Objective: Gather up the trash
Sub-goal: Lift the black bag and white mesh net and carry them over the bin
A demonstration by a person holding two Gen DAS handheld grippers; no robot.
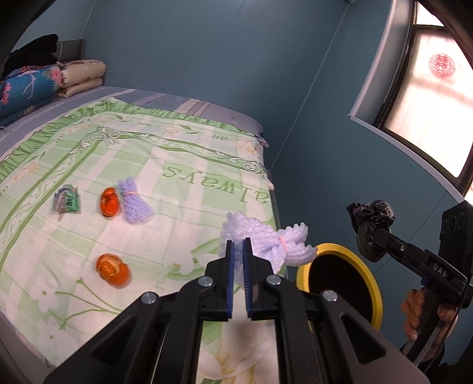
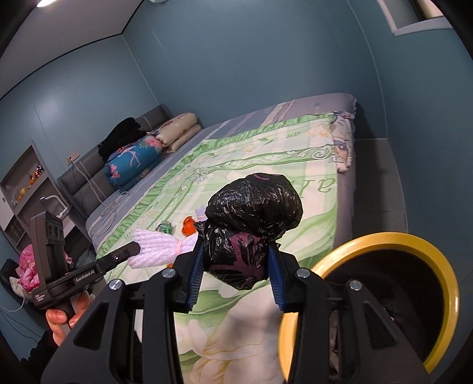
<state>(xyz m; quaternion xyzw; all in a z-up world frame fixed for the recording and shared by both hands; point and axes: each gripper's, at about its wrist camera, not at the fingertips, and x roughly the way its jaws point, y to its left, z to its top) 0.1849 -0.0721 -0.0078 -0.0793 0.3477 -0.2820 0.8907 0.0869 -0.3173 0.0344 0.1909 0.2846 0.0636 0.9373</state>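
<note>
Green-and-white checked floral bedspread (image 1: 165, 165) with green "always" lettering. Pale lilac foam-net bundle (image 1: 263, 239), pink band. Second lilac foam net (image 1: 135, 203). Two orange peel pieces (image 1: 110, 201), (image 1: 113, 269). Glossy black plastic bag wad (image 2: 251, 224). Yellow-rimmed black bin (image 2: 419, 254). Green crumpled wrapper (image 1: 66, 199), probably foil. Teal walls (image 1: 207, 59).

Blue-green walls (image 2: 251, 73) are enclosing the room under a pale ceiling (image 2: 74, 26), where a lamp (image 2: 47, 2) is glowing at the top edge. A bed (image 1: 245, 118) is filling the middle, wearing a green-and-white floral quilt (image 1: 147, 165). Folded bedding (image 2: 180, 130), a blue flowered bolster (image 2: 133, 162) and dark clothes (image 2: 121, 136) are lying against a grey padded headboard (image 2: 79, 168). Daylight is coming through a dark-framed window (image 1: 425, 97) bearing a red paper ornament (image 1: 442, 65). A recessed shelf (image 2: 26, 180) is sitting beside the headboard.
</note>
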